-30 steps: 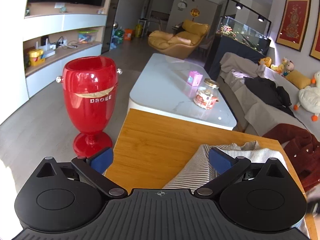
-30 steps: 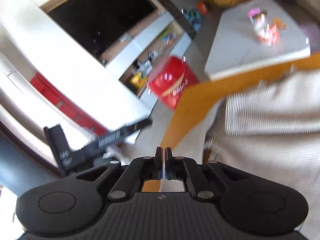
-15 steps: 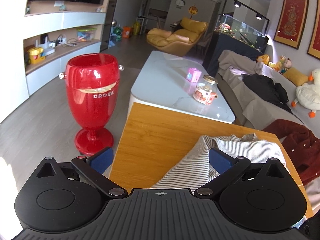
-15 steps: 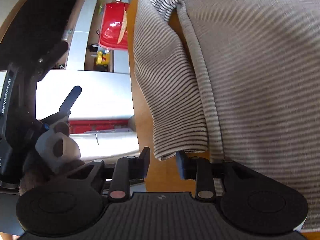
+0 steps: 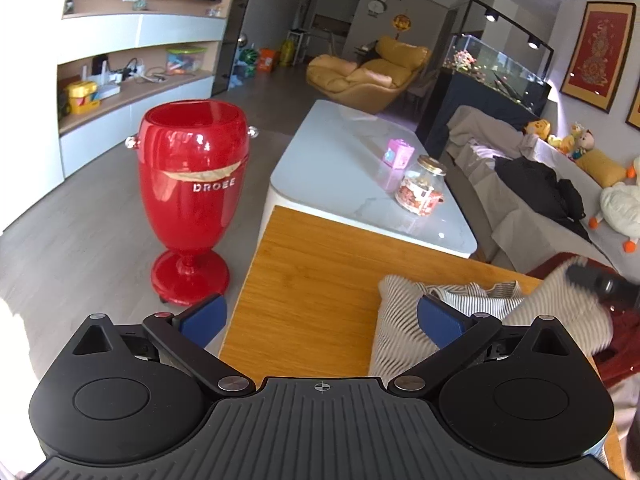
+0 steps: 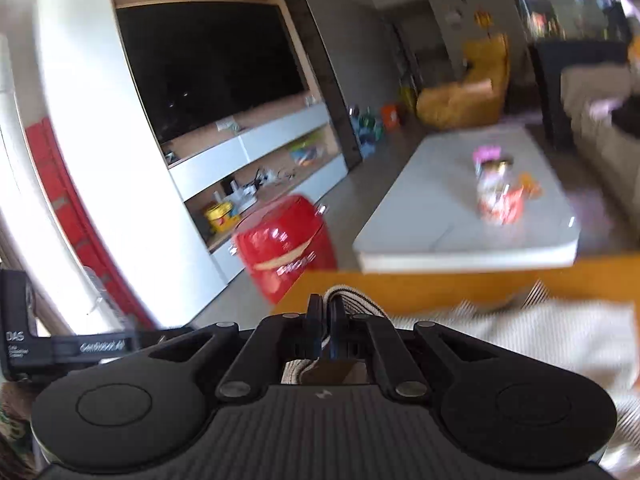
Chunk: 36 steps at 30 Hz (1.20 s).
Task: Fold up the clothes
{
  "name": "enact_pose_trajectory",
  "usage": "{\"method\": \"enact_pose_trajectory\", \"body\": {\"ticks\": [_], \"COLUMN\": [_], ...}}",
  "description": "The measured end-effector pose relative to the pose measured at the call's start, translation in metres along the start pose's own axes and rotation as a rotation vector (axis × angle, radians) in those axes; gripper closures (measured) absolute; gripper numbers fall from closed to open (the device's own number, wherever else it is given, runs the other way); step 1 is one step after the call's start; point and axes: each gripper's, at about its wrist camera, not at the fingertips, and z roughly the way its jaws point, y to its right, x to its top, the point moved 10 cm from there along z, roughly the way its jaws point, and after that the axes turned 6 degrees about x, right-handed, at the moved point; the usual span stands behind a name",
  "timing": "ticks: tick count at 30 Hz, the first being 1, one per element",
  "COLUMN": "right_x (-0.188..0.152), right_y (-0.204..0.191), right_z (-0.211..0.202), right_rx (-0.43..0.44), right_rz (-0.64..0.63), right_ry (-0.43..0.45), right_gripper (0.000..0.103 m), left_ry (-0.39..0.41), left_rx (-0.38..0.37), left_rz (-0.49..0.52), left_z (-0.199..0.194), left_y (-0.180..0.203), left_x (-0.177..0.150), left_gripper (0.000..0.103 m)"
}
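Pinching, right gripper (image 6: 325,320): jaws nearly together on a fold of the striped shirt (image 6: 520,340), a loop of cloth bulging up between the fingers (image 6: 314,322).
Left gripper (image 5: 320,316): jaws spread wide, holding nothing, poised above the near edge of the wooden table (image 5: 320,264); right blue pad (image 5: 438,320) just in front of the cloth, contact not clear.
Shirt: cream with thin dark stripes, bunched on the right part of the table (image 6: 420,286) (blurred in the right wrist view); one edge lifted toward the right, where a dark blurred shape, likely the other gripper (image 5: 604,284), meets it.
Table: orange-brown wood, bare on its left half.
Vase (image 5: 192,196): red, glossy, lettered DROEE, standing on the floor left of the table; also seen (image 6: 286,252) past the table's far left corner.
Coffee table (image 5: 360,176): white top, just beyond the wooden one, carrying a jar (image 5: 420,192) and a pink box (image 5: 397,153).
Sofa (image 5: 520,200): grey cover, right side, with dark clothes and plush toys on it.
Red garment (image 5: 624,356): beside the table's right edge, partly hidden.
Armchair (image 5: 364,74): yellow, far back.
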Motion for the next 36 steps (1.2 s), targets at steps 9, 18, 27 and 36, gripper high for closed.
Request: {"method": "enact_pose_trajectory", "body": {"ticks": [9, 18, 27, 36], "right_x": [0.028, -0.107, -0.113, -0.110], "right_y": [0.134, 0.229, 0.220, 0.228], "right_z": [-0.055, -0.021, -0.052, -0.041], "right_rx": [-0.254, -0.335, -0.358, -0.337], "right_rz": [-0.091, 0.195, 0.164, 0.312], "right_ry": [0.050, -0.160, -0.104, -0.049], "right_gripper": [0.100, 0.099, 0.095, 0.101], "left_ry": [-0.056, -0.132, -0.057, 0.006], "left_rx": [-0.143, -0.353, -0.301, -0.276], "left_rz": [0.143, 0.331, 0.473, 0.473], "left_z": [0.027, 0.073, 0.093, 0.088], "left_y": [0.090, 0.203, 0.213, 0.210], "left_x": [-0.021, -0.074, -0.114, -0.117], "left_gripper": [0.000, 0.000, 0.000, 0.000]}}
